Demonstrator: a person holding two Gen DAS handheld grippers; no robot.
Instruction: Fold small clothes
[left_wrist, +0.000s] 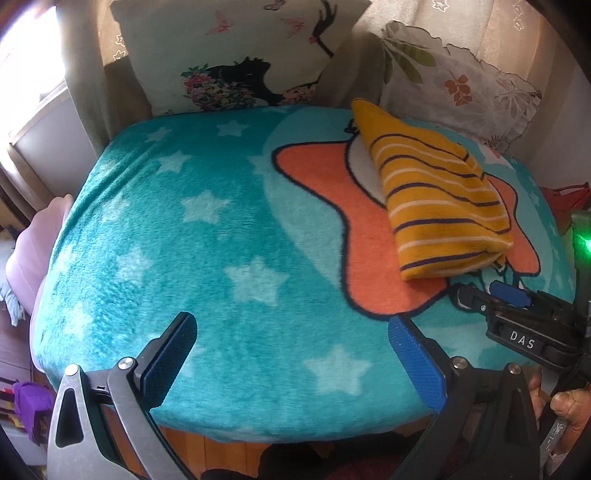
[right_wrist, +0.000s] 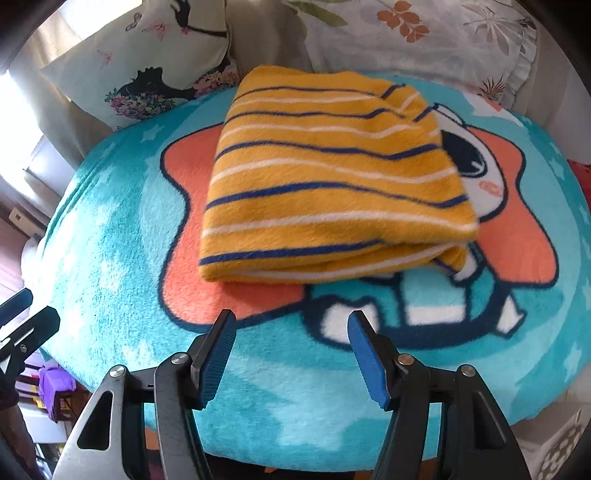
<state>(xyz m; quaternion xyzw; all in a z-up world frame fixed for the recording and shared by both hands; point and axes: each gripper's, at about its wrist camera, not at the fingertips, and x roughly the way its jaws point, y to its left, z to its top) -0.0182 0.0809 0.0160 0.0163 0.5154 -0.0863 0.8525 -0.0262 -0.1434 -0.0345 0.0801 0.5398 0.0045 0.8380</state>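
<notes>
A folded yellow garment with blue and white stripes (left_wrist: 439, 199) (right_wrist: 332, 177) lies on the teal star-print blanket (left_wrist: 184, 240) (right_wrist: 110, 229), over its orange star figure. My left gripper (left_wrist: 291, 332) is open and empty, hovering over the blanket's near edge, left of the garment. My right gripper (right_wrist: 291, 328) is open and empty, just in front of the garment's folded near edge, not touching it. The right gripper also shows at the right edge of the left wrist view (left_wrist: 476, 295).
Two pillows stand at the back: one with a black figure and flowers (left_wrist: 236, 55) (right_wrist: 147, 74), one with a leaf print (left_wrist: 458, 81) (right_wrist: 424, 33). A bright window (left_wrist: 26, 55) is on the left. A purple object (left_wrist: 29, 406) sits below the bed's left side.
</notes>
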